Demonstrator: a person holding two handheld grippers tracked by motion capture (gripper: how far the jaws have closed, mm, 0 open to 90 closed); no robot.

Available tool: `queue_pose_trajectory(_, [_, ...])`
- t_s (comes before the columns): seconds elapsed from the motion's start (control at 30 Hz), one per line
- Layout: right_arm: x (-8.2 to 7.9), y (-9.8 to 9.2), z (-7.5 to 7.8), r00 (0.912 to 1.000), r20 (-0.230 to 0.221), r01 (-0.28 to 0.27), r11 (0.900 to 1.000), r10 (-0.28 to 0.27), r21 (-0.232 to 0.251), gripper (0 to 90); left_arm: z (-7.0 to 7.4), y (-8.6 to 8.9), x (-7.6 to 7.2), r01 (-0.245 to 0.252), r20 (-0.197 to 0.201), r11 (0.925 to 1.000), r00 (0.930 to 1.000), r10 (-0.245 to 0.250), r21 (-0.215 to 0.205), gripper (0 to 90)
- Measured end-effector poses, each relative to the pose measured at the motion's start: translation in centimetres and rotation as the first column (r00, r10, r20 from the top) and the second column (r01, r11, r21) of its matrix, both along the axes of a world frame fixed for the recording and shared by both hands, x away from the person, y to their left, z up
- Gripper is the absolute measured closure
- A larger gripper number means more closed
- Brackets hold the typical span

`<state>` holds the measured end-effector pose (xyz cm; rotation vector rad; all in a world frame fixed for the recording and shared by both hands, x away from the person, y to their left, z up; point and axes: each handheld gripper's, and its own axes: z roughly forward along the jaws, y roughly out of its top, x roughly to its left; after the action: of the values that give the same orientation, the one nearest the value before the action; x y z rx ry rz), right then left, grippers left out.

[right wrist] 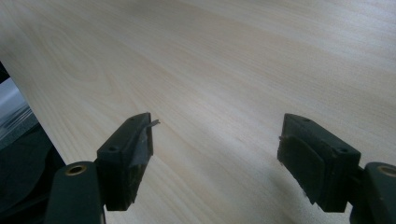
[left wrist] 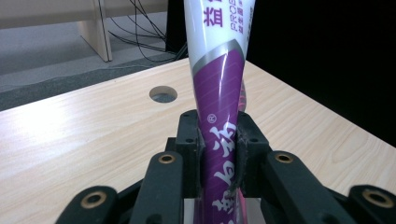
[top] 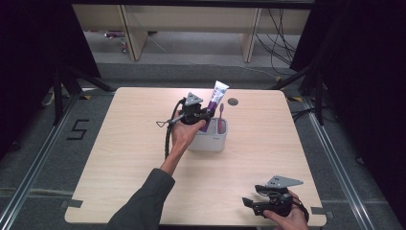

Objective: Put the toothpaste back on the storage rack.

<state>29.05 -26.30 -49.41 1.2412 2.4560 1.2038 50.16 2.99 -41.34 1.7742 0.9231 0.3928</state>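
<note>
A white and purple toothpaste tube (top: pixel 216 98) stands upright in a light grey holder cup (top: pixel 210 139) near the middle of the table, beside a pink toothbrush (top: pixel 220 117). My left gripper (top: pixel 207 115) is shut on the tube's purple lower part (left wrist: pixel 219 140), with a black pad pressing on each side. The pink toothbrush peeks out just behind the tube (left wrist: pixel 242 100). My right gripper (top: pixel 249 204) rests near the table's front right edge, held in a hand. Its jaws (right wrist: pixel 215 158) stand wide open over bare wood with nothing between them.
A round cable hole (top: pixel 232 101) lies in the wooden table (top: pixel 268 143) behind the cup. The left gripper's black cable (top: pixel 167 136) trails down the table's left middle. Dark curtains flank both sides, and desk legs and cables stand on the floor behind.
</note>
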Motion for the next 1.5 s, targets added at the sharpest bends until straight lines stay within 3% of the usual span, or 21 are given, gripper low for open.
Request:
queue_pose_trajectory(0.2, [0.0,0.0,0.0,1.0,0.0,0.001,1.0,-0.001,0.0,26.7,-0.4,0.2,0.0,0.002,-0.008,1.0,1.0,-0.002,0.006,74.8])
queue_pose_trajectory(0.83, [0.1,0.1,-0.1,0.9999,-0.008,-0.006,1.0,0.006,0.009,26.7,-0.7,0.3,-0.2,0.024,-0.046,0.9951,0.9987,-0.02,0.096,74.2])
queue_pose_trajectory(1.03, [0.1,0.1,-0.1,1.0,-0.004,0.0,1.0,0.0,0.0,26.8,-0.5,0.1,-0.3,0.034,-0.044,0.9944,0.9986,-0.03,0.1,72.3])
queue_pose_trajectory(1.07, [0.0,0.1,0.0,1.0,-0.004,0.001,1.0,-0.001,-0.002,26.8,-0.5,0.1,-0.4,0.041,-0.045,0.9904,0.9984,-0.035,0.132,71.5])
queue_pose_trajectory(1.13, [-0.1,0.3,0.0,0.9988,-0.047,0.015,1.0,-0.014,0.017,26.8,-0.7,0.1,-0.4,0.044,-0.05,0.9879,0.9981,-0.037,0.149,71.1])
queue_pose_trajectory(1.17, [0.0,0.1,-0.1,0.9999,-0.012,-0.001,1.0,0.001,0.002,26.8,-0.9,0.0,-0.4,0.05,-0.052,0.987,0.9977,-0.043,0.153,71.0])
queue_pose_trajectory(1.27, [0.1,0.1,-0.1,1.0,-0.003,-0.006,1.0,0.006,-0.002,26.8,-1.3,-0.1,-0.5,0.058,-0.059,0.9836,0.9971,-0.049,0.17,70.5])
queue_pose_trajectory(1.3, [0.1,0.1,-0.1,1.0,-0.003,-0.007,1.0,0.007,-0.002,26.8,-1.4,-0.1,-0.6,0.051,-0.053,0.9838,0.9977,-0.043,0.172,69.5])
queue_pose_trajectory(1.33, [0.1,0.1,-0.1,1.0,-0.004,-0.006,1.0,0.006,-0.001,26.8,-1.4,-0.1,-0.6,0.04,-0.047,0.9899,0.9983,-0.034,0.136,67.0])
queue_pose_trajectory(1.4, [0.1,0.1,-0.1,1.0,-0.006,-0.006,1.0,0.006,0.001,26.8,-0.9,0.1,-0.7,0.031,-0.027,0.9924,0.9992,-0.028,0.119,64.3])
queue_pose_trajectory(1.5, [0.1,0.1,-0.2,1.0,-0.001,-0.005,1.0,0.005,-0.008,26.8,0.1,0.3,-1.1,0.044,-0.005,0.9876,0.9991,-0.043,0.151,62.0])
